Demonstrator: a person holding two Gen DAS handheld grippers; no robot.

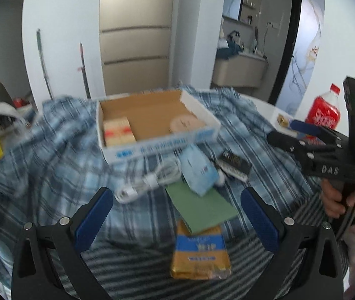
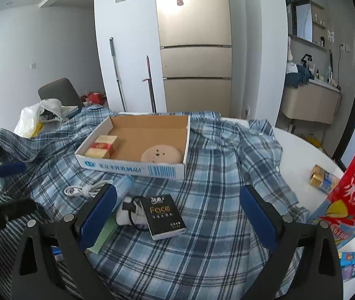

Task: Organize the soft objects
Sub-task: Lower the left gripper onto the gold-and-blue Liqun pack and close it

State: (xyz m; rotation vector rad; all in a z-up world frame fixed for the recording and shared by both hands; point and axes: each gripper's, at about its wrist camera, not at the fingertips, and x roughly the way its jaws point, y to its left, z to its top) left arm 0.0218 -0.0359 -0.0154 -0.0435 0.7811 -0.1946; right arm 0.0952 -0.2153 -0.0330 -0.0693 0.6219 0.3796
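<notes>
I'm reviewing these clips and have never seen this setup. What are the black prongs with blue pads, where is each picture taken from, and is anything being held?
No robot: a person holds a handheld two-finger gripper in each hand, each with a fisheye camera looking along its fingers. One picture looks out from the left gripper, the other from the right gripper. Both are open and hold nothing. On the plaid cloth lie a cardboard box, a white cable, a black packet and a green sheet.
</notes>
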